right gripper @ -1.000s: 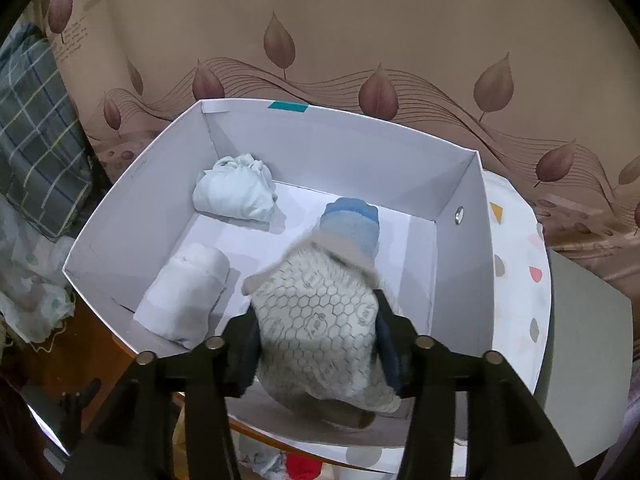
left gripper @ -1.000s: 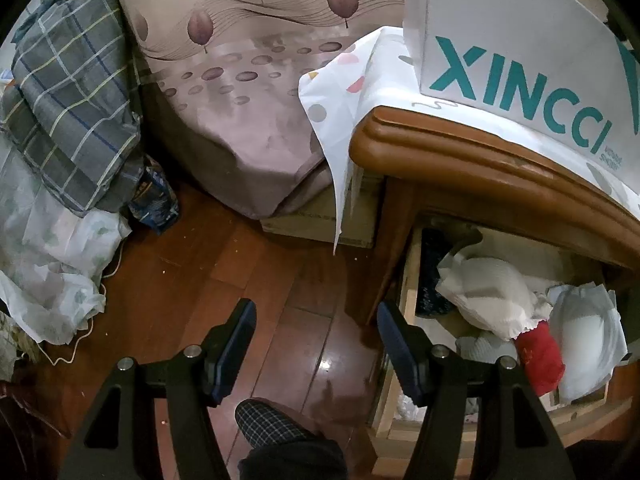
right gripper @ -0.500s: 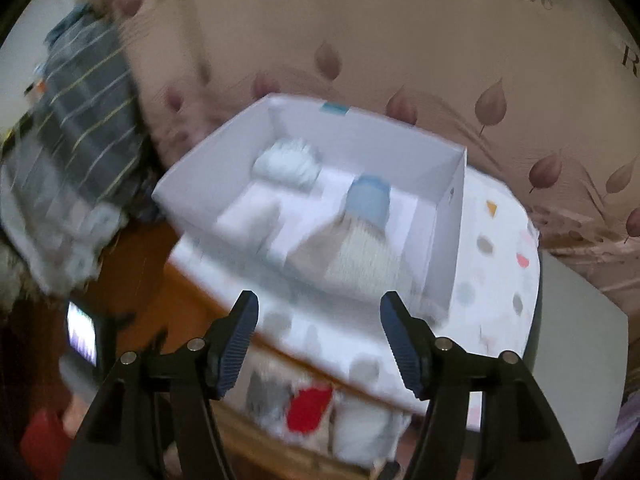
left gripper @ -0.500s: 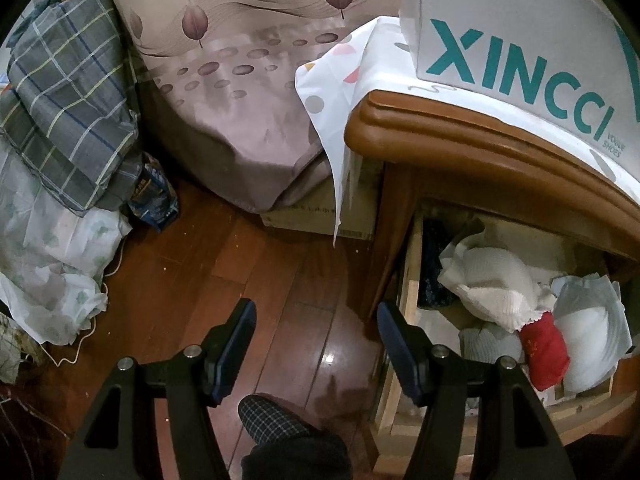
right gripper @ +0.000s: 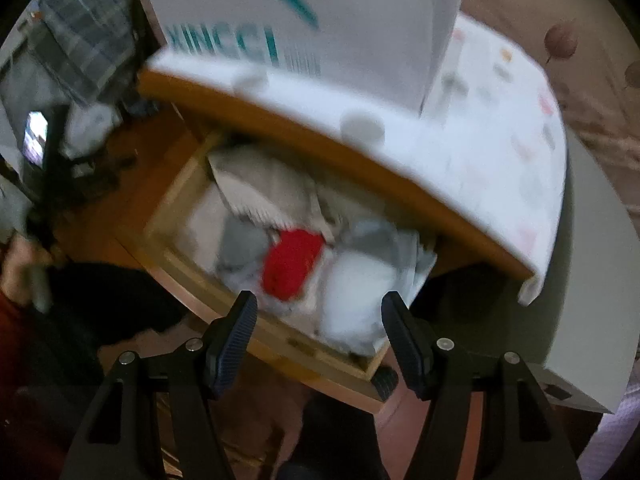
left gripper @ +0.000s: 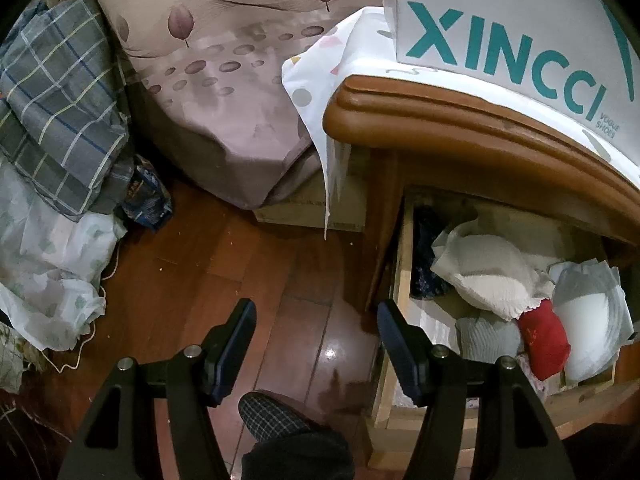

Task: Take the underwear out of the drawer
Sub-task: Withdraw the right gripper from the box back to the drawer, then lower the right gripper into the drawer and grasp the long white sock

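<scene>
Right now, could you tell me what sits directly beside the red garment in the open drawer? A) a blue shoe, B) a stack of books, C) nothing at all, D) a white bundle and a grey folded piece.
D: in the left wrist view the red garment lies between a grey folded piece and a white bundle in the drawer.

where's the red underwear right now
In the open drawer: the red underwear shows at the left wrist view's lower right, between a grey piece and a white bundle.
</scene>
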Available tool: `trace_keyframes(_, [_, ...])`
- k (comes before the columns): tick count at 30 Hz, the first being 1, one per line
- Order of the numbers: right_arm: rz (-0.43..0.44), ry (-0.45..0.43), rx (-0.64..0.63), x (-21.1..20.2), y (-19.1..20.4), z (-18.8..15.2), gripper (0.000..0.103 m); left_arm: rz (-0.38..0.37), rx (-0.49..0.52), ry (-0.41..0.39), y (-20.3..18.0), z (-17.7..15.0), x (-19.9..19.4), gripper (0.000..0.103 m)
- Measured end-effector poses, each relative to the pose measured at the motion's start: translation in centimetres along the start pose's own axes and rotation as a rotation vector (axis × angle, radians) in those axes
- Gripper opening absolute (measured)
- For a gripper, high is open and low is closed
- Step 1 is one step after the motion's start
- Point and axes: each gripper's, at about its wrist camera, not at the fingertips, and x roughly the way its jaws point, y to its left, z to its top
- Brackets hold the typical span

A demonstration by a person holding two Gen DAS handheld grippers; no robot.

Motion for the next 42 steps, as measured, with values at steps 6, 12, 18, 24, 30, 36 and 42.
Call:
trace_keyframes(6, [-0.025, 0.096, -0.023, 5.9, -0.6, -0.8, 0.072, -0.015, -0.012, 0.012, 0.1, 0.1, 0.3, 0.065])
trace_keyframes(12, [-0.103, 0.131, -0.106, 10.0, -0.3, -0.4, 0.083, -0.016, 0.006, 0.024, -0.3, 0.0, 0.5, 0.065])
trace_keyframes(18, [-0.149, 0.168, -0.179, 13.3, 0.1, 0.0, 0.087, -0.004, 0.043, 0.031, -1.0, -0.2, 0.8, 0.065])
trace_keyframes(24, [-0.171, 0.185, -0.194, 16.3, 0.0, 0.6, 0.090, 0.007, 0.079, 0.038, -1.7, -0.3, 1.0, 0.065])
trace_keyframes(30, [-0.232, 0.222, -0.240, 19.3, -0.1, 1.0, 0.093, 0.007, 0.105, 0.050, -2.2, -0.4, 1.4, 0.065])
trace_keyframes(36, [-0.223, 0.244, -0.249, 20.8, -0.3, 1.8, 0.097, 0.006, 0.118, 0.064, -2.5, -0.5, 1.8, 0.065])
trace_keyframes(42, [-0.240, 0.309, -0.328, 22.7, 0.8, 1.3, 0.102, 0.013, 0.133, 0.073, -2.8, -0.6, 2.1, 0.065])
